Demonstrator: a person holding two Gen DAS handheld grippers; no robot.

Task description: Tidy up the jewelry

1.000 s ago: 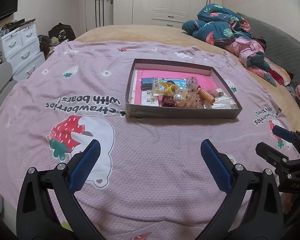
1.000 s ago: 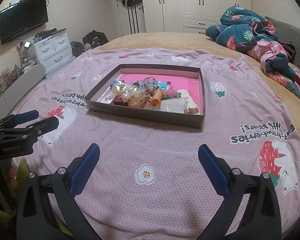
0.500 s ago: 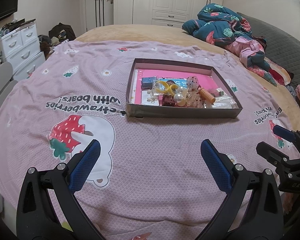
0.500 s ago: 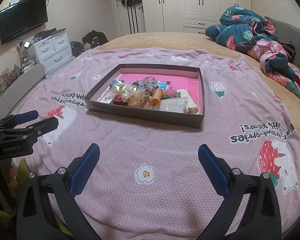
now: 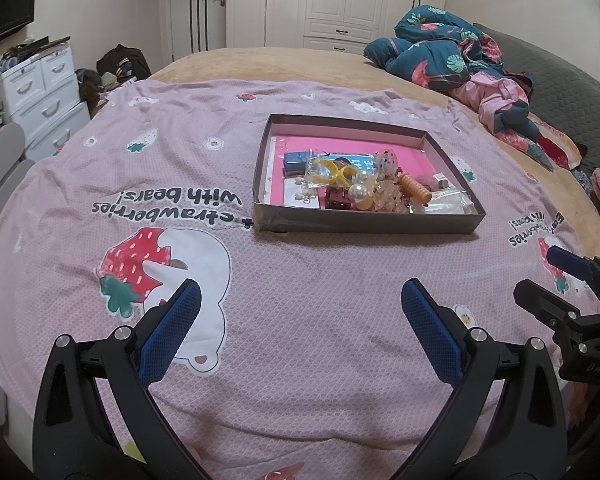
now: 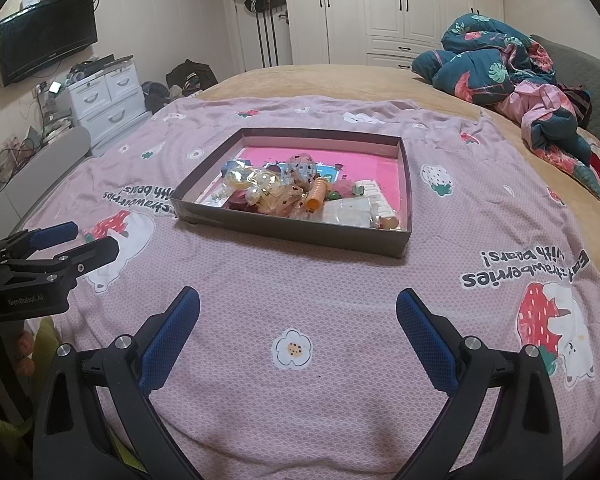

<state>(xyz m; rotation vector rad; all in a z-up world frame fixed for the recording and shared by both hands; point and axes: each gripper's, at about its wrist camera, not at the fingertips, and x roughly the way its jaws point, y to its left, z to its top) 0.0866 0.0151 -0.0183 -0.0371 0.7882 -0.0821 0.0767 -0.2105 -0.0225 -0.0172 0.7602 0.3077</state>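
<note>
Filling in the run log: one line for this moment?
left gripper: open, empty | right gripper: open, empty | shallow box: jewelry piled inside, untouched | stage: pre-reach

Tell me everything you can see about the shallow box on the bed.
The box is a shallow, open rectangular tray that looks like cardboard, with grey-brown walls and a pink floor. It lies flat on the pink blanket, ahead of both grippers and touched by neither. Inside, a jumble fills the near half: yellow rings in a clear bag, pearly beads, an orange coil, a small blue box and clear packets. The far pink floor is mostly bare.
</note>
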